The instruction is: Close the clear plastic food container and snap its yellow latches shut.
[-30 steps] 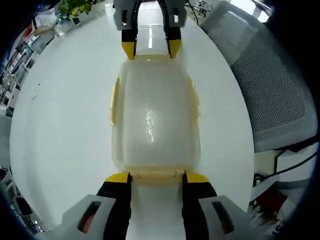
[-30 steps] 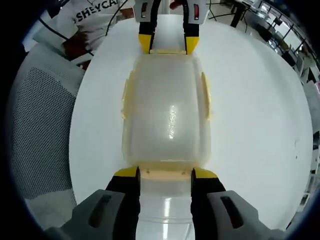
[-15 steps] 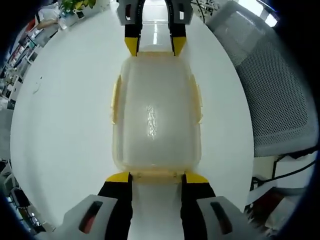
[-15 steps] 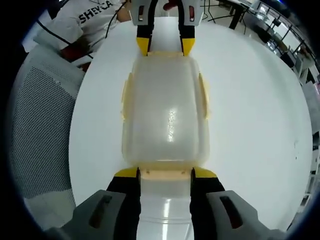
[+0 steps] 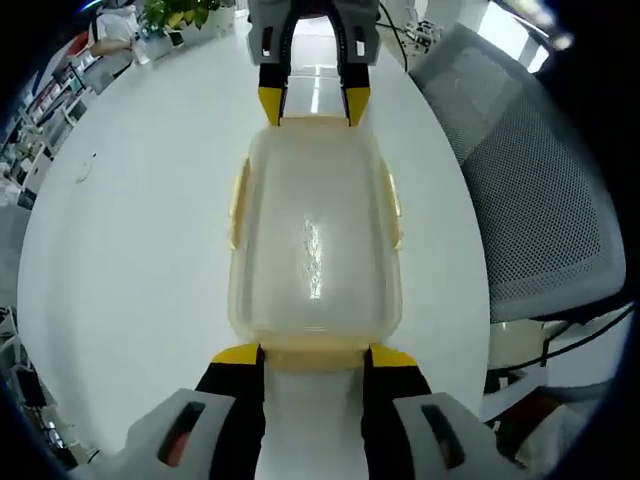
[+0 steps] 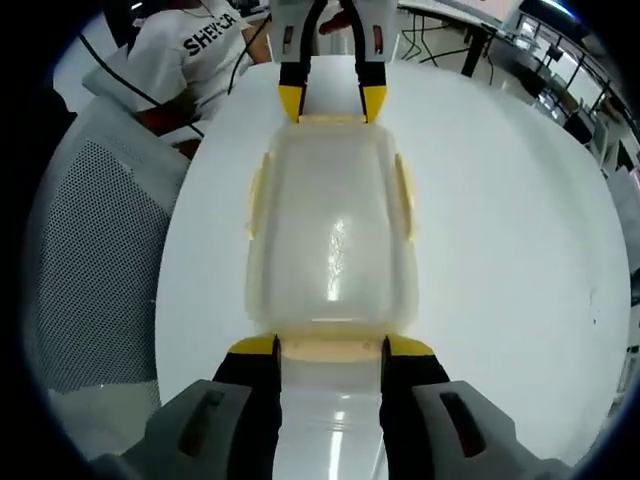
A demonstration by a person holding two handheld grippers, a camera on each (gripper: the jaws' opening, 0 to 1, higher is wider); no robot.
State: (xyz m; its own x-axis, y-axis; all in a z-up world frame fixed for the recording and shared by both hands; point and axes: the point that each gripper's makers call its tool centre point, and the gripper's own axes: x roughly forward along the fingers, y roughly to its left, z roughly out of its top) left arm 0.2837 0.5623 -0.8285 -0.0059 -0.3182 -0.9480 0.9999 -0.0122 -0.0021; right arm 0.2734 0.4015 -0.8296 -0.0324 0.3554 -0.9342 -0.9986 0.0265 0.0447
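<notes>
Container (image 5: 315,250) lidded, grippers (image 5: 314,358) at both ends

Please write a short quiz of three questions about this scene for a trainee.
1. True or false: the lid lies on the clear plastic food container.
2. On what does the container stand: A) grey mesh chair, B) white round table, C) floor?
3. Where is the left tool relative to the right tool?

Key:
1. True.
2. B.
3. At the opposite short end of the container; each tool's open jaws flank a yellow end latch.
</notes>
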